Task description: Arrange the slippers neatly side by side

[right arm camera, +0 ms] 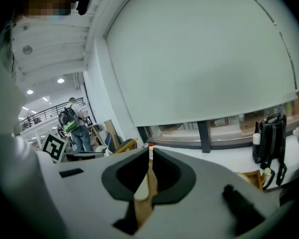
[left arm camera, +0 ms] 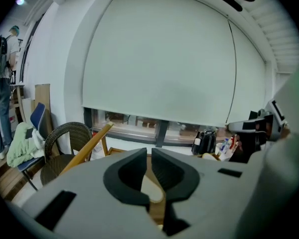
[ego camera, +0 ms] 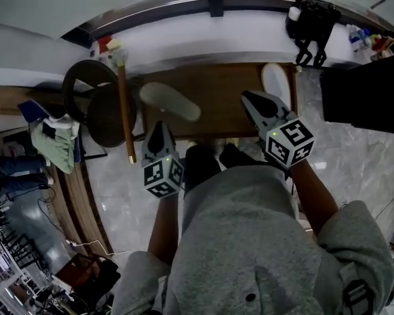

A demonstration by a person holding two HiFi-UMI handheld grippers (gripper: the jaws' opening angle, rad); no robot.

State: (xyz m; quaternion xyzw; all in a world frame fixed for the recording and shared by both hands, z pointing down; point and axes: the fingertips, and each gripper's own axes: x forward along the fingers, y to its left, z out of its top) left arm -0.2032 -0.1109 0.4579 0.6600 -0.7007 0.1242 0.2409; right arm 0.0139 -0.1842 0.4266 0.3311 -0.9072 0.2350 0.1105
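Two slippers lie apart on a brown wooden platform [ego camera: 226, 87]. The pale grey-green slipper [ego camera: 169, 102] lies slanted at the platform's left. The white slipper [ego camera: 276, 81] points straight away at the right edge. My left gripper [ego camera: 159, 125] hovers just short of the grey-green slipper, jaws shut and empty. My right gripper [ego camera: 251, 98] hangs left of the white slipper, also shut with nothing in it. In the left gripper view, the left gripper [left arm camera: 149, 153] shows a pale slipper part [left arm camera: 150, 188] through the slit below its tips. The right gripper [right arm camera: 150, 153] aims at the window wall.
A dark wicker chair [ego camera: 95, 104] and a leaning wooden pole [ego camera: 125, 110] stand left of the platform. A black bag [ego camera: 312, 21] sits on the white sill behind. A chair with green cloth [ego camera: 52, 140] is at far left. A person [left arm camera: 0, 98] stands far left. Marble floor lies around.
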